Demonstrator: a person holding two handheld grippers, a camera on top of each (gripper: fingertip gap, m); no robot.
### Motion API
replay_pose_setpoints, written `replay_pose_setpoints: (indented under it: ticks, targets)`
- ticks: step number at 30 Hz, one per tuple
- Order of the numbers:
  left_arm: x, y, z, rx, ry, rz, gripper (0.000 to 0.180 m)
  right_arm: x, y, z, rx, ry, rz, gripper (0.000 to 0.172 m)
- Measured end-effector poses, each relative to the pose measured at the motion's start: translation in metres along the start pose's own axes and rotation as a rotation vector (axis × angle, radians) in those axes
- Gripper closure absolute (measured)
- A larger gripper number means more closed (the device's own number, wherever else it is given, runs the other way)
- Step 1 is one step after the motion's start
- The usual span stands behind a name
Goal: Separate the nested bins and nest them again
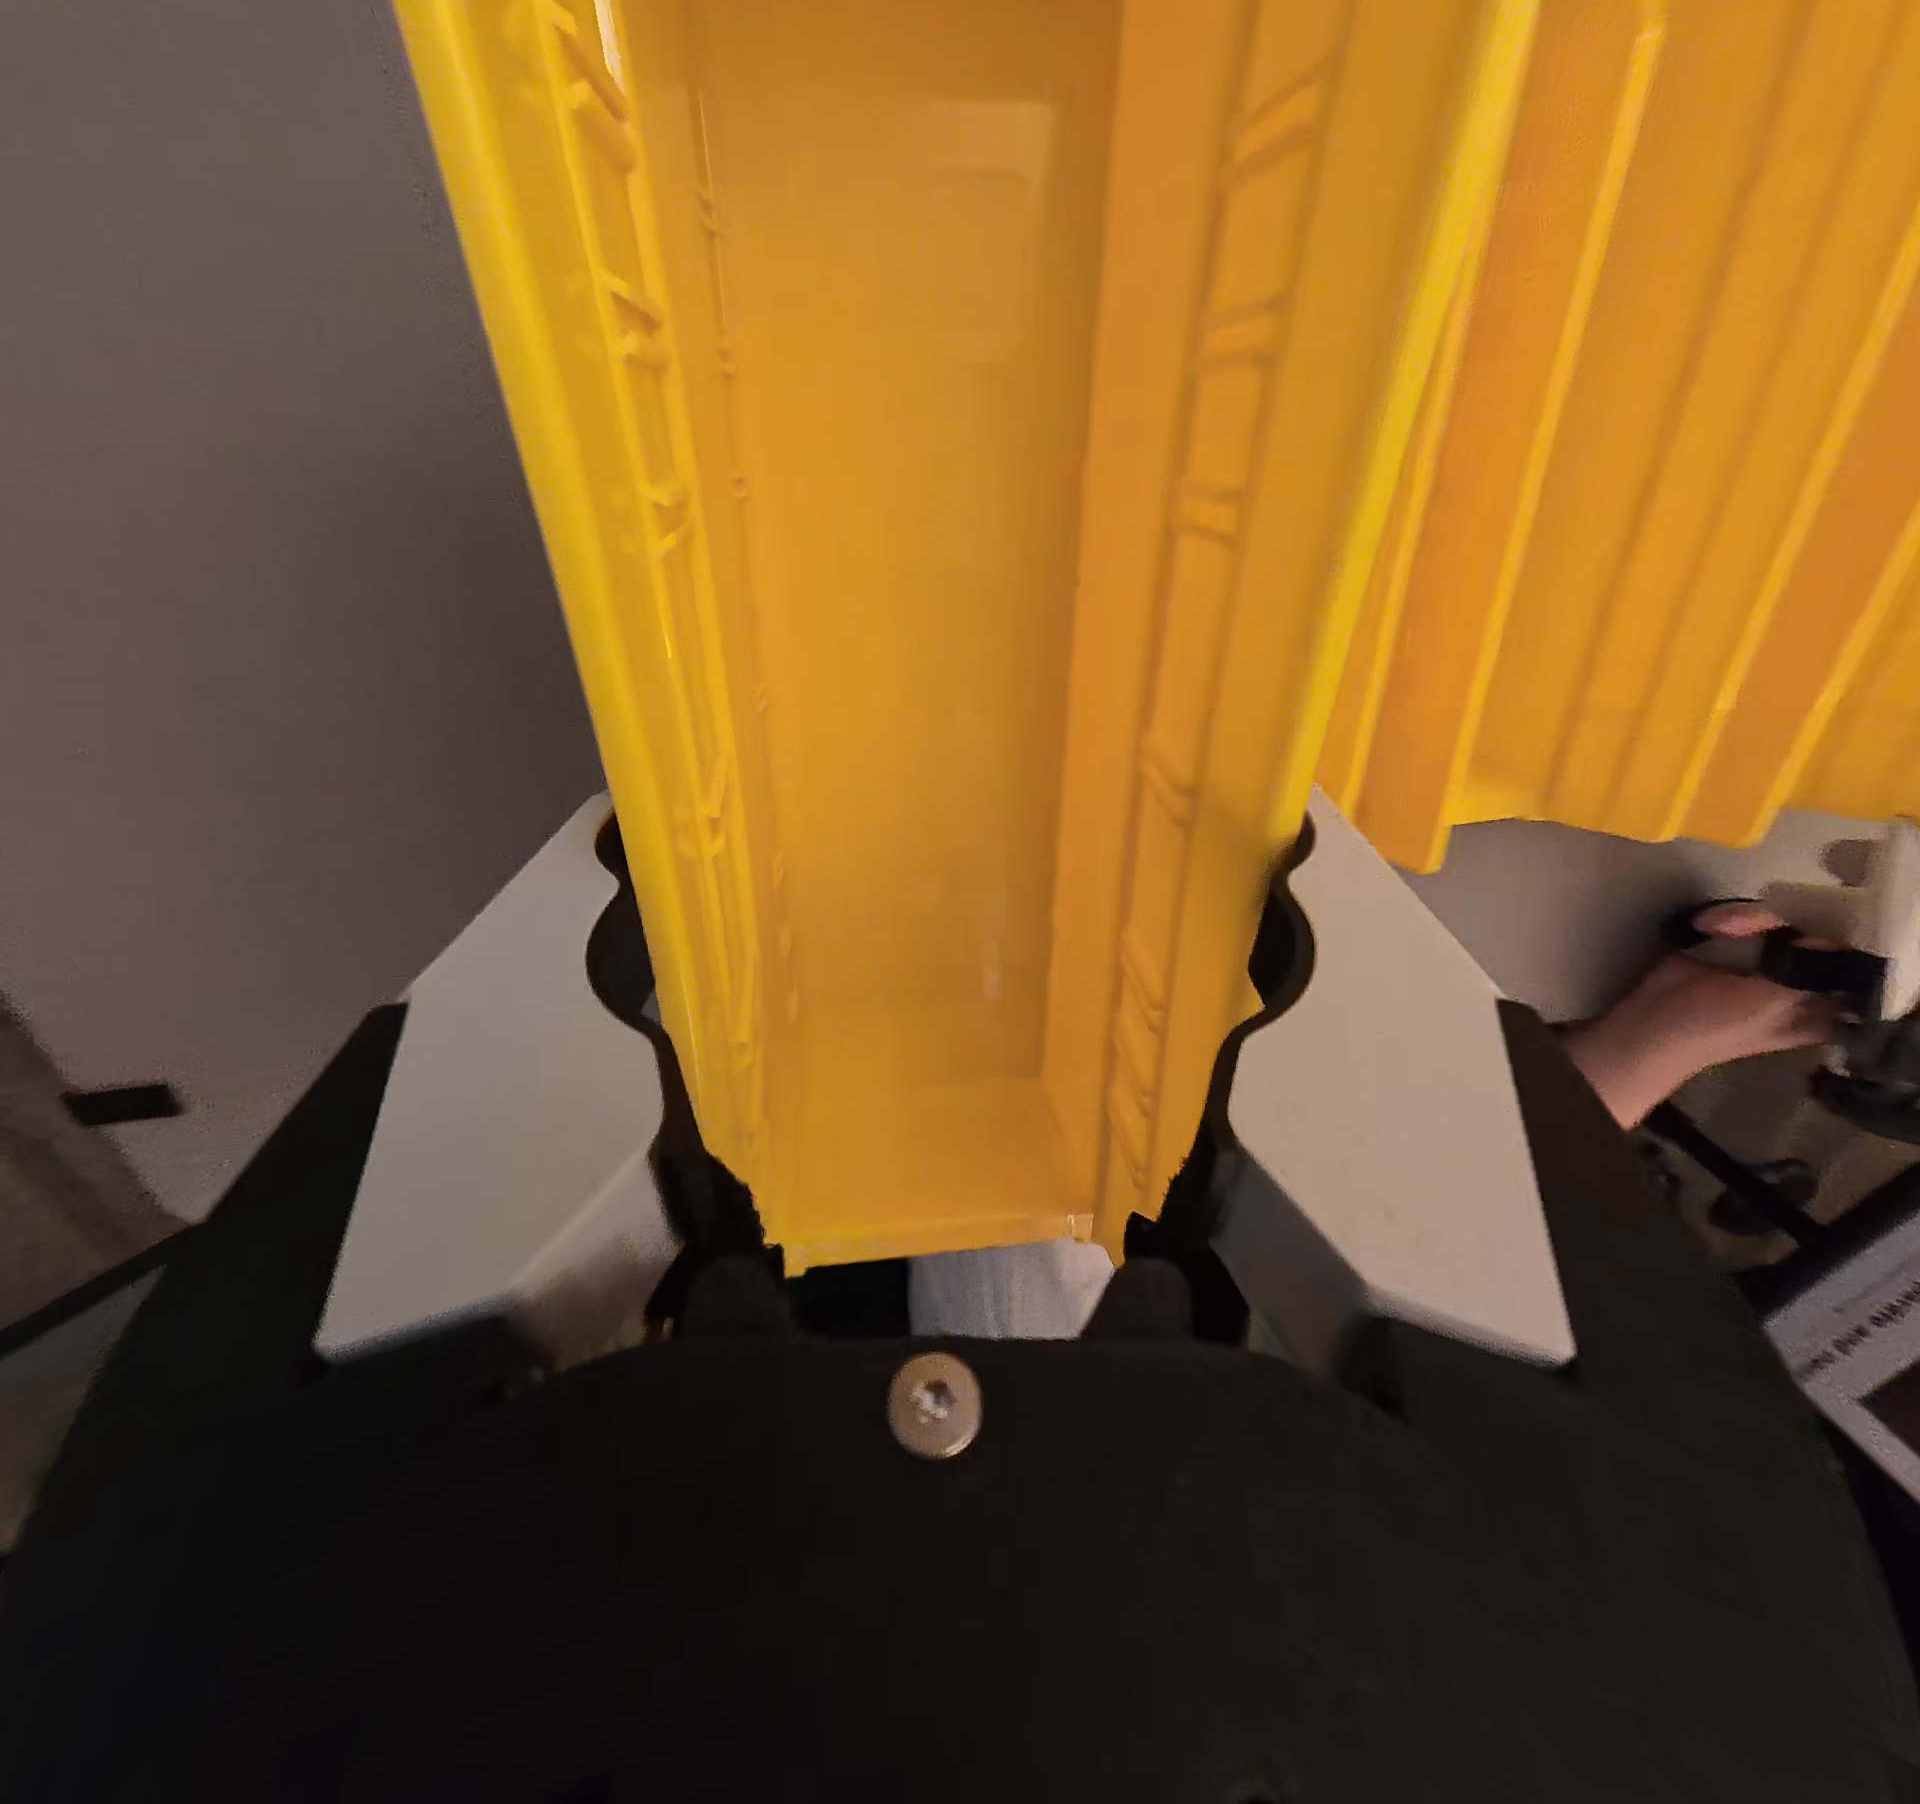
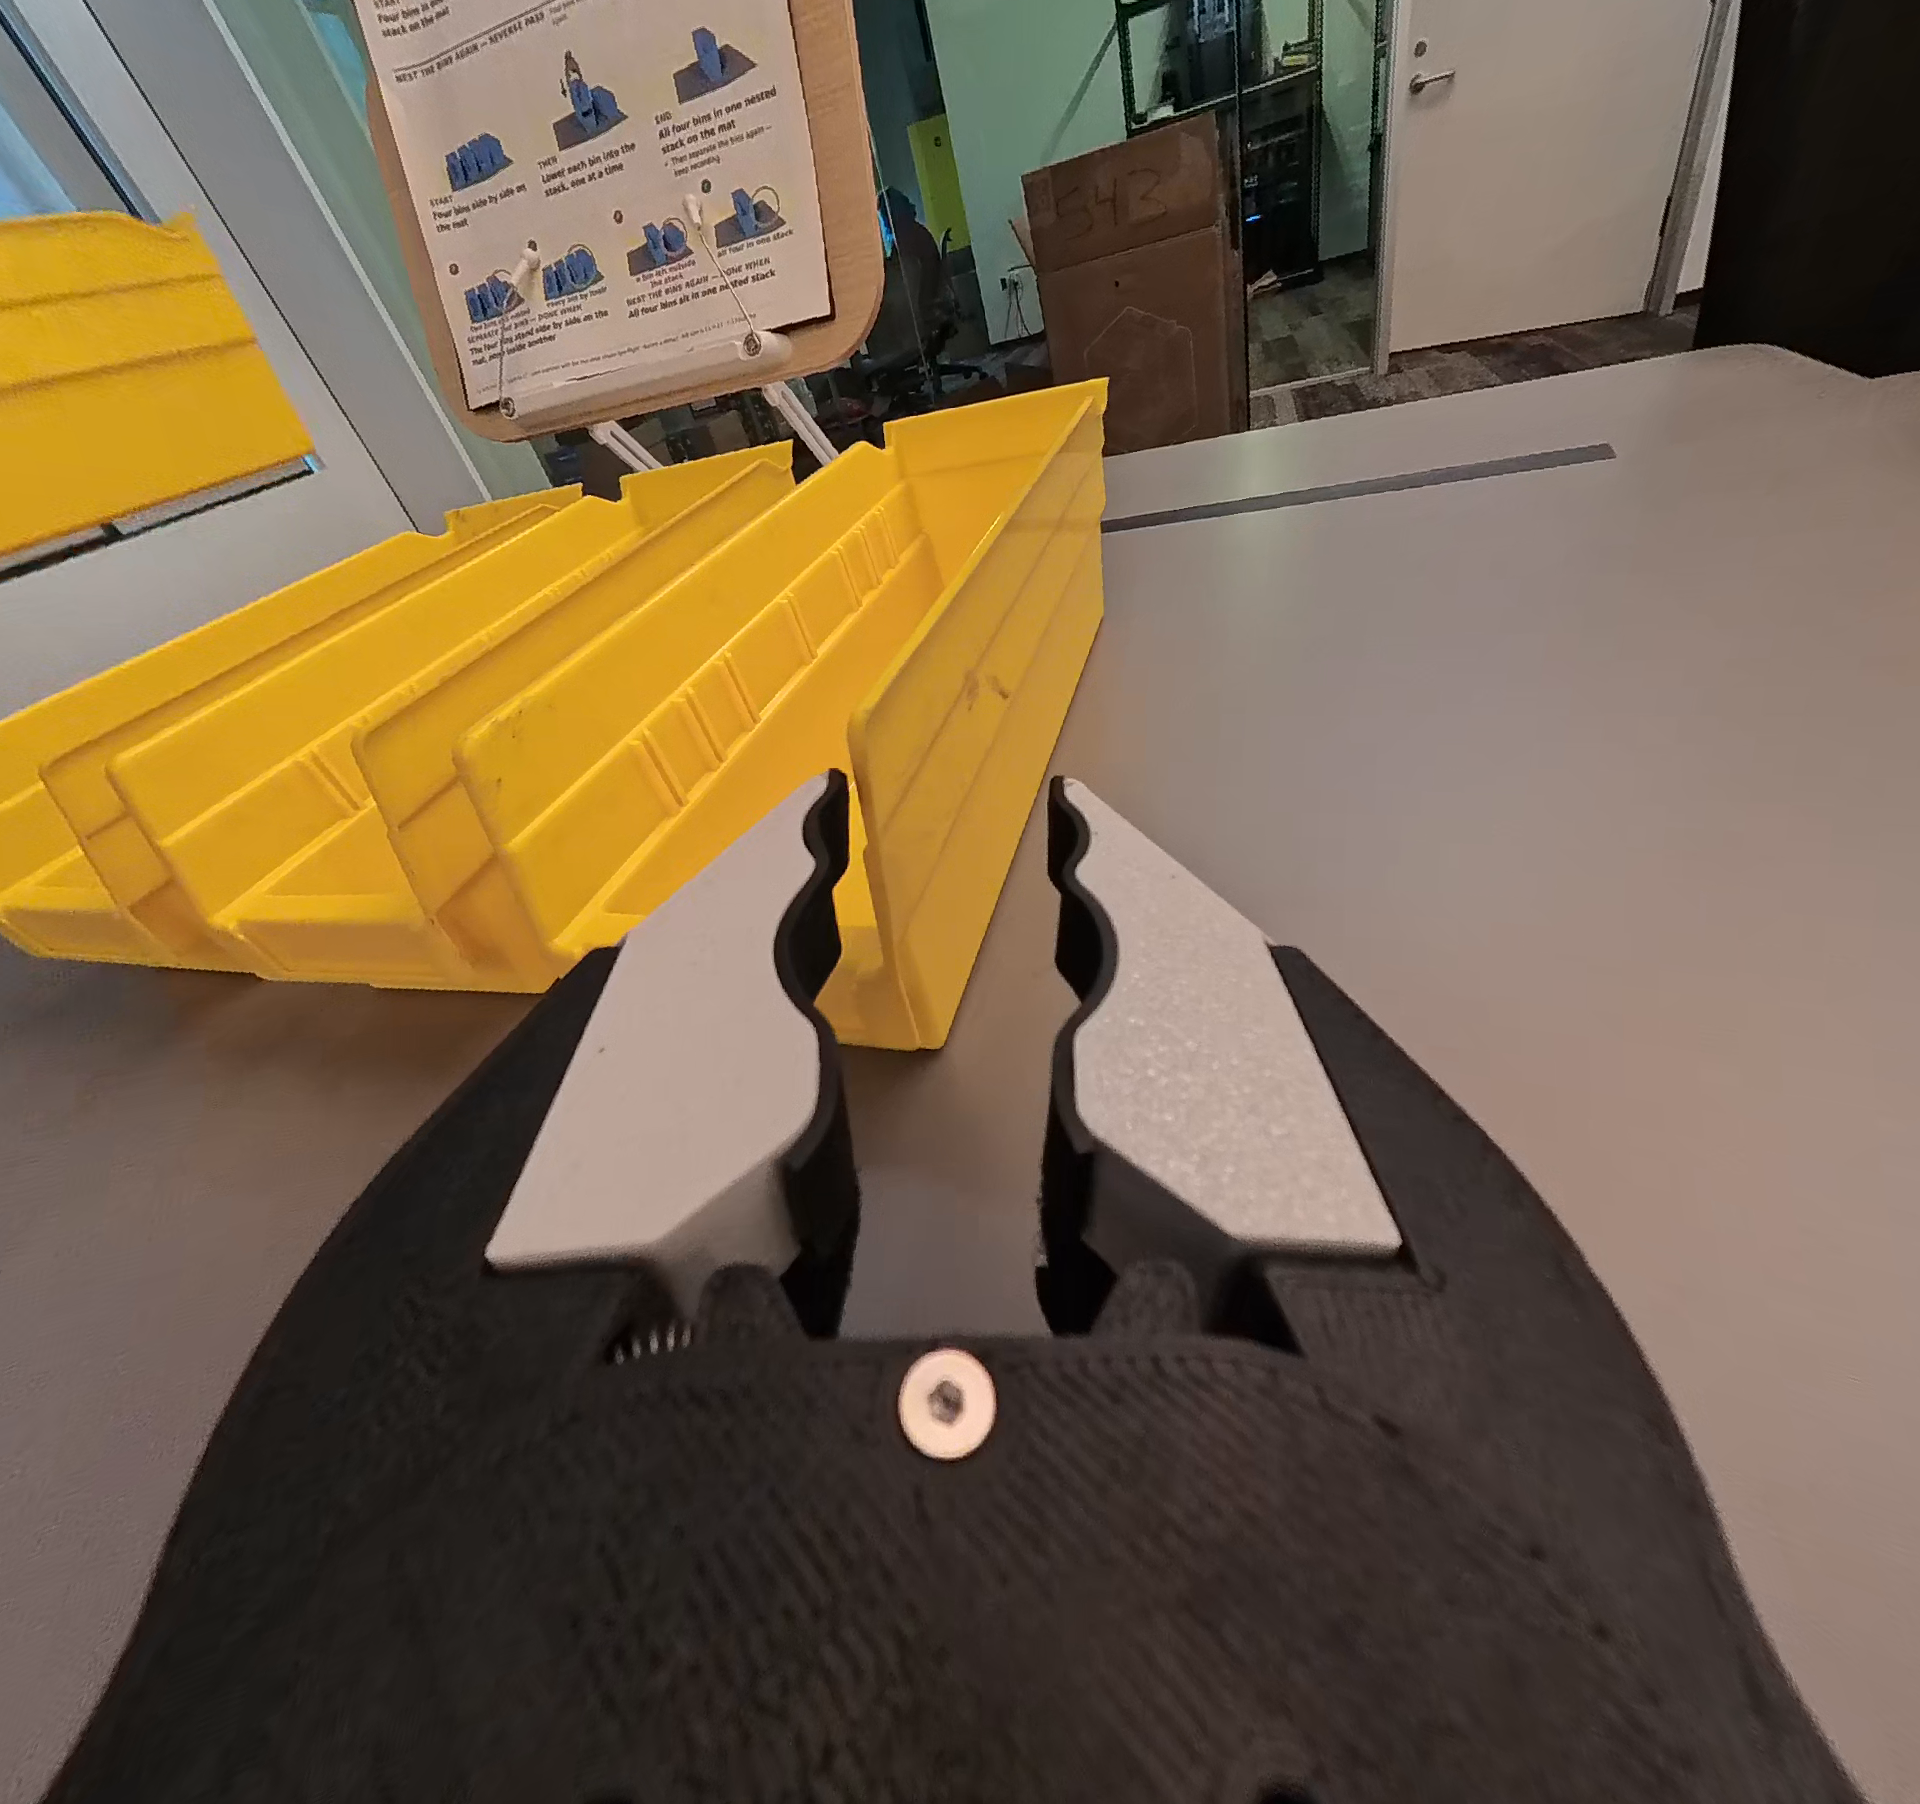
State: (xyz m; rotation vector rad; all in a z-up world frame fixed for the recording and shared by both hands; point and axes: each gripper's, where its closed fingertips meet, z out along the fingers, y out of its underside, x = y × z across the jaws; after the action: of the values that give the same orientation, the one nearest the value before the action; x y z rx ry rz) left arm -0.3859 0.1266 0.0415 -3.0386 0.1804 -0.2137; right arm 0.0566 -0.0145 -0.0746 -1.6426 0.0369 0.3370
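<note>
Left wrist view shows the left gripper [image 1: 951, 923] spread wide around a long yellow bin [image 1: 914, 559], its black pads pressed against the bin's two outer side walls near the close end; the bin runs from the fingers toward 12 o'clock with its open inside facing the camera. A second yellow bin [image 1: 1662, 404], ribbed on its outer wall, hangs just beside it at 2 o'clock, and a person's hand [image 1: 1704, 1016] grips a handle at 4 o'clock. Right wrist view shows the right gripper [image 2: 940, 881] with its fingers narrowly apart and nothing between them, above the grey surface [image 2: 1455, 767]. Three yellow bins [image 2: 582, 715] lie side by side on that surface at 10 to 11 o'clock, the nearest wall just beyond the left fingertip. A cardboard-backed instruction sheet [image 2: 613, 133] stands behind them at 11 o'clock, and a yellow bin's edge [image 2: 125, 362] shows at 9 o'clock.
</note>
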Motion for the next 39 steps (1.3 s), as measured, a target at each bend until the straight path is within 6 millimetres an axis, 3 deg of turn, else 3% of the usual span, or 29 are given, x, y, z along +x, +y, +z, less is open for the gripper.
replay_pose_setpoints:
  ticks: [7, 12, 20, 26, 32, 39]
  targets:
    - [0.066, -0.008, 0.011, 0.055, 0.102, -0.03, 0.061, 0.001, 0.0, 0.0, 0.0, -0.009, 0.022, 0.135]
    - [0.092, -0.012, 0.031, 0.055, 0.102, -0.033, 0.062, 0.001, -0.001, -0.001, 0.006, -0.018, 0.035, 0.135]
    - [0.099, -0.017, 0.054, 0.056, 0.057, -0.025, 0.06, 0.001, -0.002, -0.002, 0.014, -0.027, 0.047, 0.135]
    - [0.09, -0.024, 0.069, 0.081, -0.01, -0.016, 0.061, 0.002, -0.002, -0.002, 0.018, -0.031, 0.054, 0.135]
    - [0.097, -0.029, 0.082, 0.089, 0.02, -0.023, 0.061, 0.002, -0.003, -0.002, 0.019, -0.032, 0.057, 0.135]
    - [0.091, -0.034, 0.096, 0.13, -0.006, -0.019, 0.06, 0.002, -0.003, -0.003, 0.022, -0.035, 0.061, 0.135]
